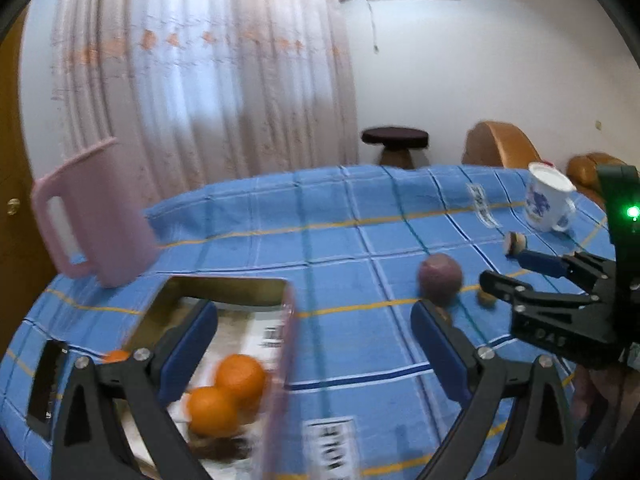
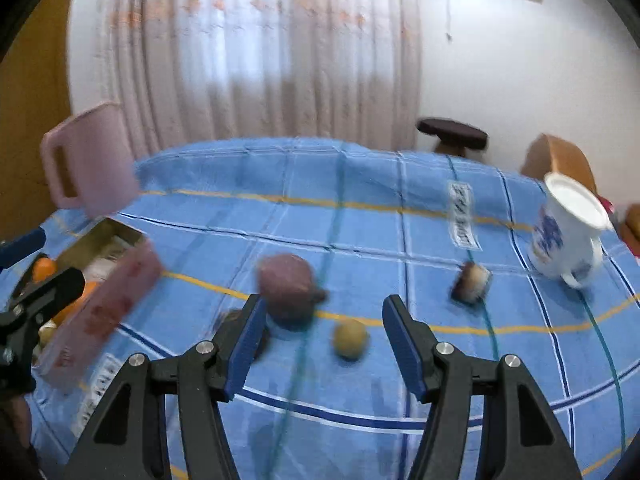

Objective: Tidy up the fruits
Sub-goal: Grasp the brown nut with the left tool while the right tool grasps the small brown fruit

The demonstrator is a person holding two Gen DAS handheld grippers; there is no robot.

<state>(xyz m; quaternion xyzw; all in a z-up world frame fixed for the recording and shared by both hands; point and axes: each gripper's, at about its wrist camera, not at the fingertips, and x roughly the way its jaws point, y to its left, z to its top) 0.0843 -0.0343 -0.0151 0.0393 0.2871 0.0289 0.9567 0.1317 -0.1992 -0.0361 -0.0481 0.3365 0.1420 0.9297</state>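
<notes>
A gold tin box (image 1: 224, 286) with a pink wall holds two oranges (image 1: 226, 394) on the blue checked tablecloth. My left gripper (image 1: 314, 344) is open and empty, its left finger over the box. A purple round fruit (image 2: 286, 290) and a small yellow-green fruit (image 2: 351, 338) lie on the cloth just ahead of my right gripper (image 2: 322, 342), which is open and empty. The purple fruit (image 1: 440, 278) and the right gripper (image 1: 494, 270) also show in the left wrist view. The box (image 2: 100, 280) sits at the left of the right wrist view.
A pink jug (image 1: 94, 216) stands at the table's far left. A white and blue mug (image 2: 566, 234) stands at the right. A small dark and cream object (image 2: 472, 282) lies near the mug. A dark item (image 2: 240, 334) lies behind my right gripper's left finger.
</notes>
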